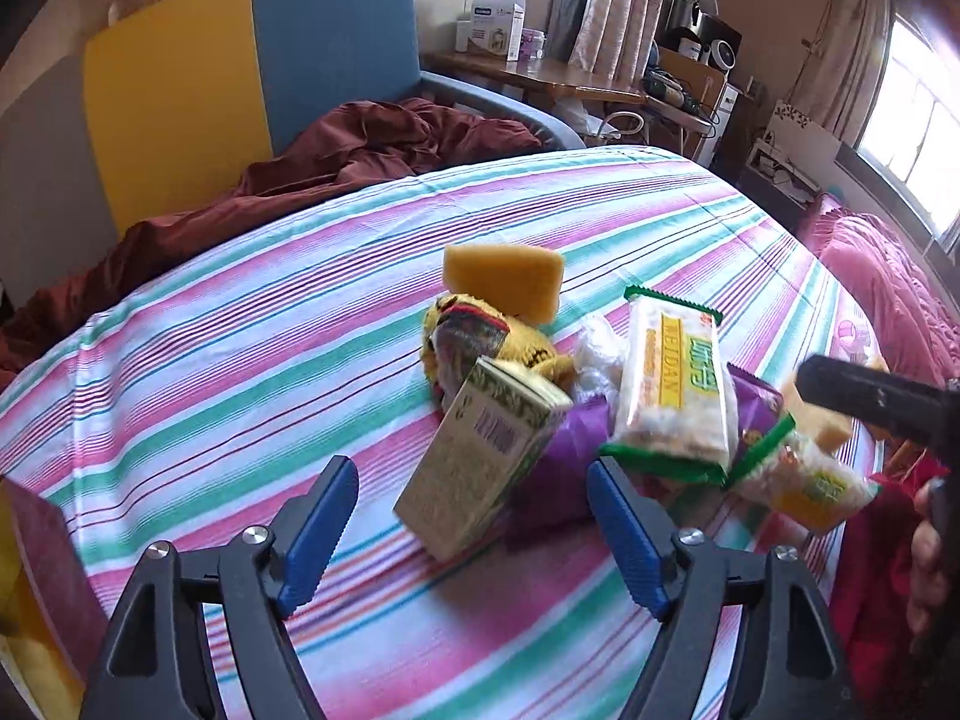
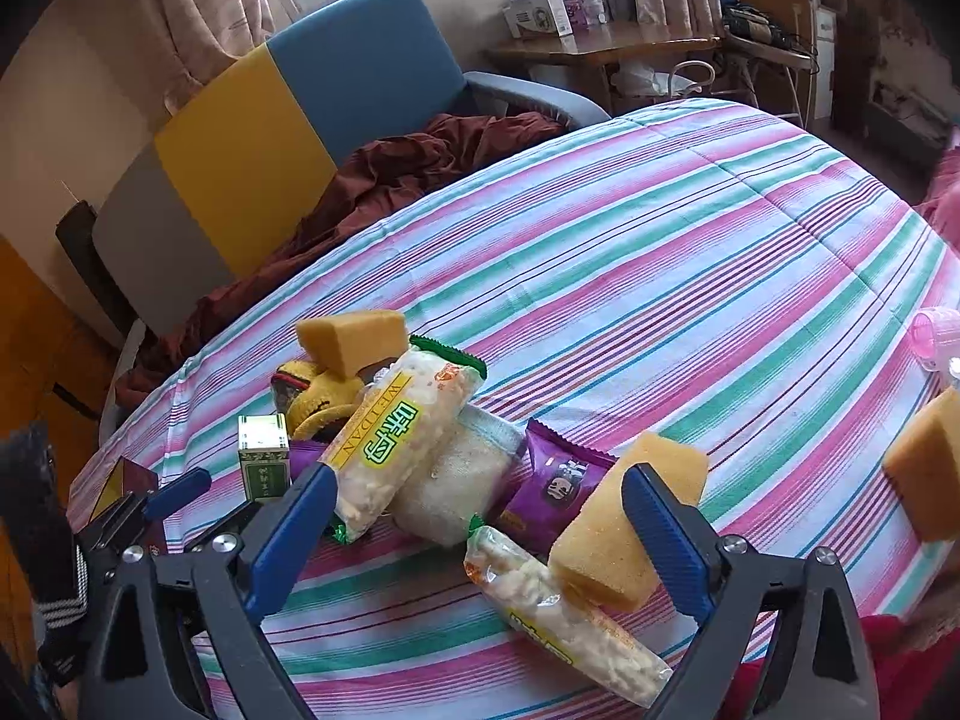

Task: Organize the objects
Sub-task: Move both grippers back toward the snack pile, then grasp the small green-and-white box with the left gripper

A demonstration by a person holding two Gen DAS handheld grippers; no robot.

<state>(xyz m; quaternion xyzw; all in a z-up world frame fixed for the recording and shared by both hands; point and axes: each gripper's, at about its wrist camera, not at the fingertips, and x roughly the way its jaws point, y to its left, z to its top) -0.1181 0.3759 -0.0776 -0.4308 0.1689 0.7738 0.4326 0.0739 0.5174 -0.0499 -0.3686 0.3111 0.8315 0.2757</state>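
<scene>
On the striped cloth [image 1: 240,330], both grippers' fingers [image 1: 318,534] [image 2: 288,540] gape wide before the green box [image 1: 480,456].

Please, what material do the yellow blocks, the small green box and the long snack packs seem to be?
Yellow blocks: likely sponge foam, matte and porous, with rounded edges.
Green box: probably printed cardboard, with sharp folded edges and a slight sheen.
Snack packs: thin glossy plastic film, clear in part, with crimped green ends.

Our left gripper [image 1: 468,519] and right gripper [image 2: 474,531] look alike: black plastic arms with triangular cut-outs, round silver screws at the joints, and blue ribbed pads [image 1: 315,531] on the fingers. A striped dark cuff [image 2: 57,606] shows at far left.
</scene>
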